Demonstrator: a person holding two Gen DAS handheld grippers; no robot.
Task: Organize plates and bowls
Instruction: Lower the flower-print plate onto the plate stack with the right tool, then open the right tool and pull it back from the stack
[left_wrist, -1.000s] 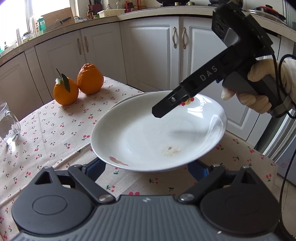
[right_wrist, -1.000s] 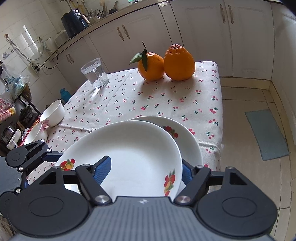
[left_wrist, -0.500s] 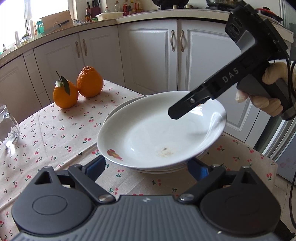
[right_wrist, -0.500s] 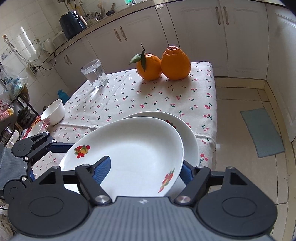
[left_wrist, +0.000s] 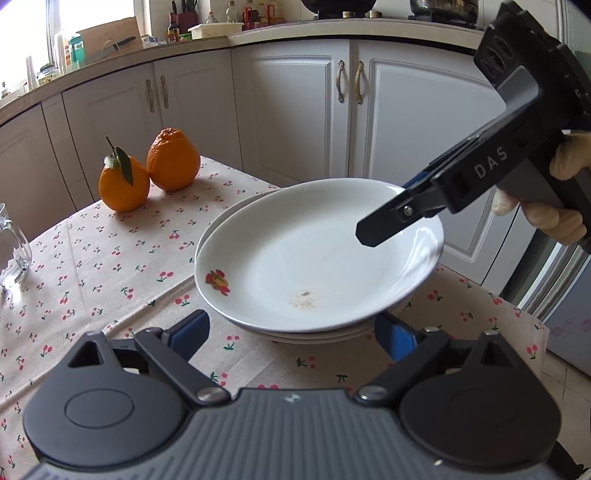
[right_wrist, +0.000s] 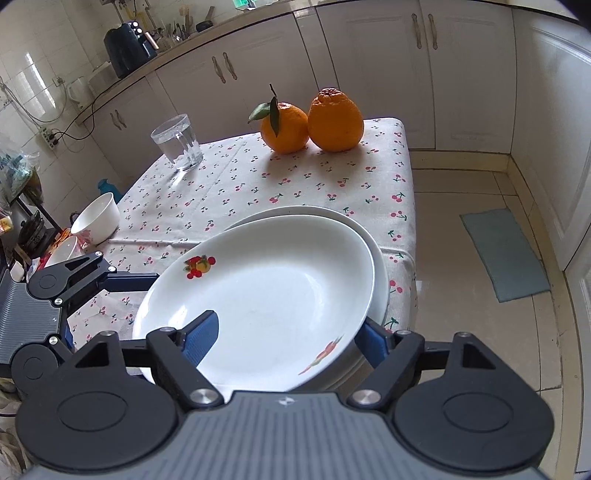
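Glossy white ceramic plate (right_wrist: 266, 295) rests on stack near tablecloth's (right_wrist: 229, 184) edge; right gripper (right_wrist: 288, 343) and left gripper (left_wrist: 291, 332) both gape wide, gripping nothing.

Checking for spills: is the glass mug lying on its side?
No, the glass mug stands upright on the tablecloth.

Bare tablecloth (right_wrist: 236, 192) lies open between the stacked plates (right_wrist: 266, 295), the glass mug (right_wrist: 179, 142) and 2 oranges (right_wrist: 310, 123); a bowl (right_wrist: 96, 218) crowds the table's left edge.
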